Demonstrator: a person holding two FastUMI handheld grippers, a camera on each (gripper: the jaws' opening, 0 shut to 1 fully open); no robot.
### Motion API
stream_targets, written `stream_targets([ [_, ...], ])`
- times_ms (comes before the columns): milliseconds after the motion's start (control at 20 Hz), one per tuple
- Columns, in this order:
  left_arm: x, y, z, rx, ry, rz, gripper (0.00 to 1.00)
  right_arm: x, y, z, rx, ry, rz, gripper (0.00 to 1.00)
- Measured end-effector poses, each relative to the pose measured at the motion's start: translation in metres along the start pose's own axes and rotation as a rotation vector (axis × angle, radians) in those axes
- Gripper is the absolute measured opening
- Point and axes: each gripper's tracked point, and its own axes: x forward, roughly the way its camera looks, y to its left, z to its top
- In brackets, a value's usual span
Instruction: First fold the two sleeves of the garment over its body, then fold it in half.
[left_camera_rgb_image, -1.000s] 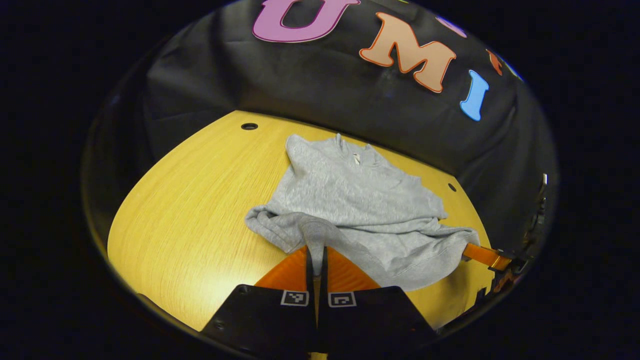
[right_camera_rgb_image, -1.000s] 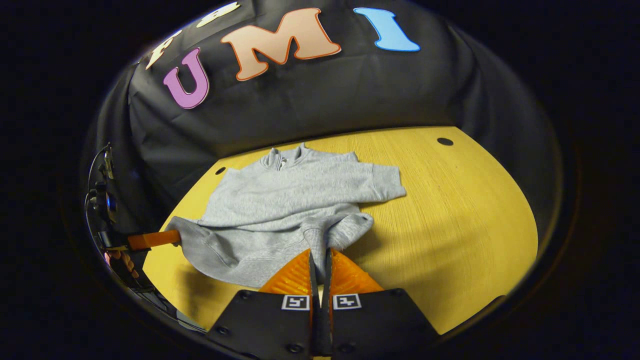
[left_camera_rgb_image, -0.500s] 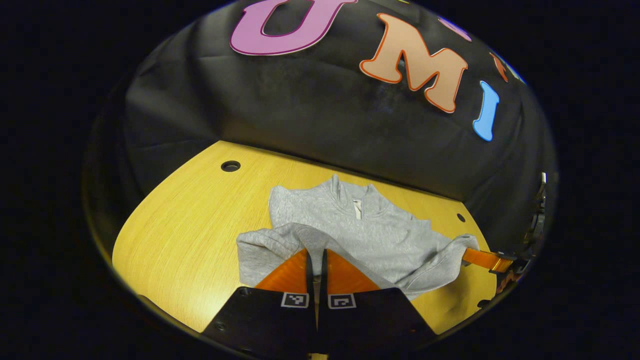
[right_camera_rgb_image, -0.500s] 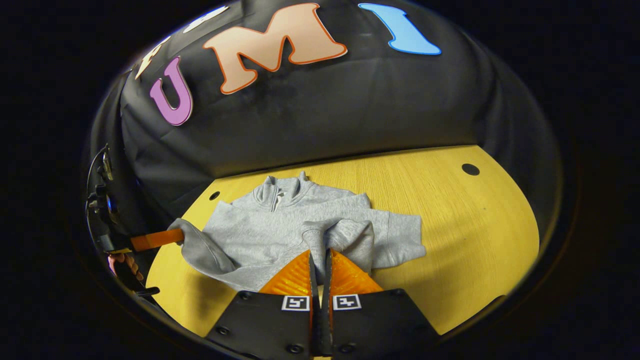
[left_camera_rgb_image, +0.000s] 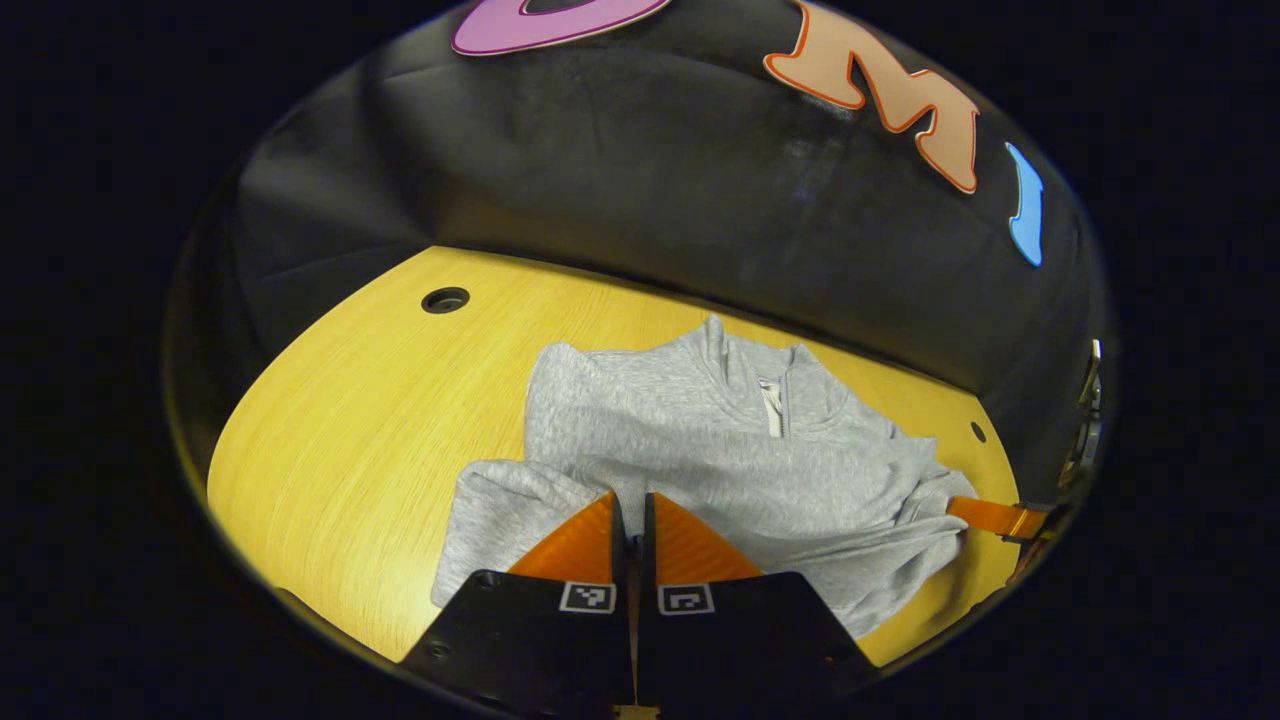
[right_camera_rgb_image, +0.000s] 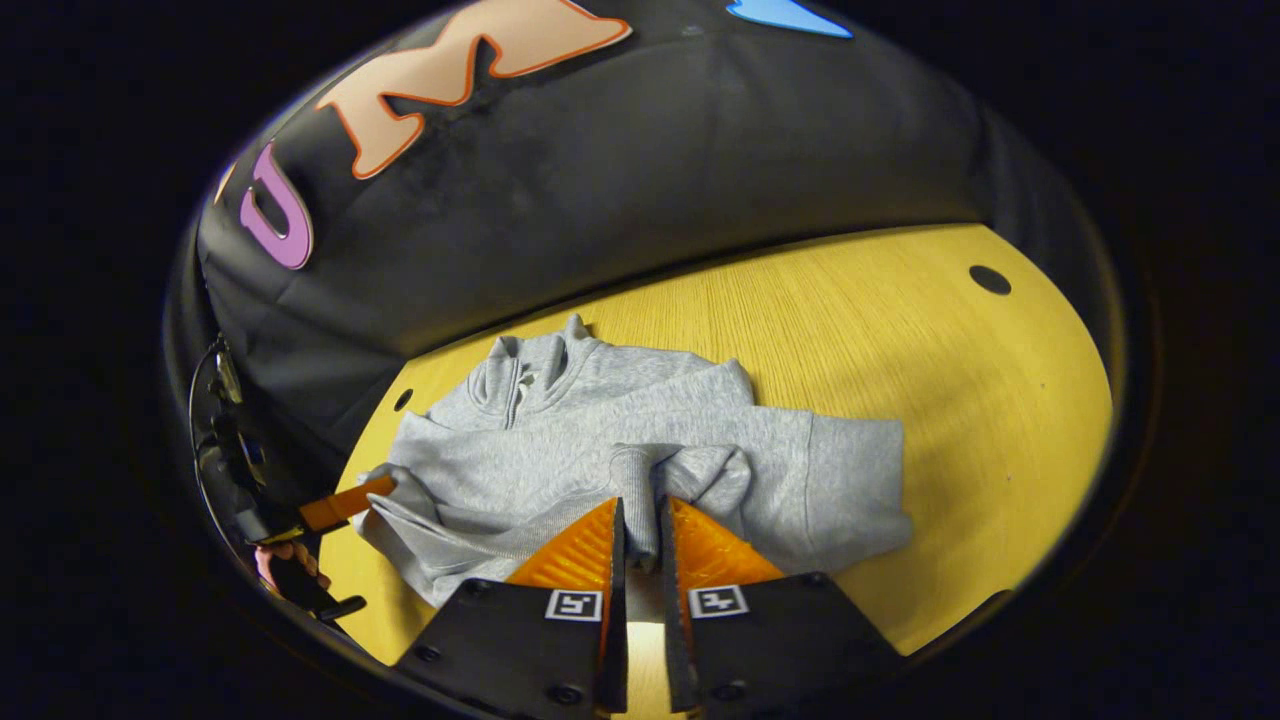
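A grey zip-collar sweatshirt (left_camera_rgb_image: 720, 450) lies on the yellow wooden table (left_camera_rgb_image: 380, 400), collar toward the booth wall. Its lower part is doubled up over the body (right_camera_rgb_image: 640, 440), and a folded sleeve end (right_camera_rgb_image: 850, 480) sticks out on one side. My left gripper (left_camera_rgb_image: 630, 497) is shut on a pinch of the hem low over the garment's near part. My right gripper (right_camera_rgb_image: 640, 505) also pinches a bunch of hem fabric, its jaws a little wider apart. In each view, the other gripper (left_camera_rgb_image: 990, 517) (right_camera_rgb_image: 345, 503) sits at the garment's far corner, touching the cloth.
Round holes (left_camera_rgb_image: 445, 299) (right_camera_rgb_image: 989, 279) pierce the tabletop near the back edge. Black cloth walls close the table off behind. A person's fingers (right_camera_rgb_image: 285, 560) hold the left gripper at the table's side. Bare wood (right_camera_rgb_image: 950, 400) lies beside the garment.
Both grippers carried the hem forward toward the collar and lower, so the bottom half now lies over the upper half. The right gripper's jaws have parted slightly.
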Motion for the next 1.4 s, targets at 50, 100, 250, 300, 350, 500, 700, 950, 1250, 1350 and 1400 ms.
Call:
stream_targets([
  [50,0.002,0.003,-0.002,0.003,0.000,0.007,0.07,0.000,-0.002,0.001,0.018,-0.001,0.007,0.30],
  [100,0.000,0.003,0.000,0.001,-0.002,0.001,0.13,-0.002,-0.001,0.005,0.013,-0.013,0.012,0.33],
  [250,-0.010,0.001,0.014,-0.001,-0.049,0.014,0.43,-0.005,0.001,0.023,-0.029,-0.095,0.000,0.87],
  [300,-0.019,0.006,0.030,0.015,-0.102,0.047,0.65,-0.010,0.004,0.030,-0.028,-0.118,0.004,0.95],
  [350,-0.027,0.009,0.050,0.028,-0.165,0.064,0.86,-0.016,0.009,0.038,-0.029,-0.148,0.015,0.92],
  [500,-0.059,0.012,0.082,0.065,-0.243,0.080,0.91,-0.046,0.018,0.068,-0.080,-0.266,0.003,0.98],
  [700,-0.116,0.013,0.098,0.088,-0.286,0.066,0.91,-0.106,0.043,0.088,-0.131,-0.357,0.012,0.93],
  [950,-0.198,0.019,0.096,0.125,-0.334,0.053,0.91,-0.204,0.083,0.083,-0.215,-0.487,0.017,0.98],
  [1250,-0.262,0.025,0.041,0.196,-0.313,0.060,0.91,-0.276,0.111,0.028,-0.174,-0.531,-0.005,0.98],
  [1350,-0.266,0.024,0.024,0.195,-0.282,0.042,0.91,-0.287,0.109,0.015,-0.161,-0.530,-0.012,0.98],
  [1400,-0.267,0.028,0.014,0.210,-0.263,0.050,0.91,-0.288,0.108,0.006,-0.157,-0.521,-0.020,0.98],
])
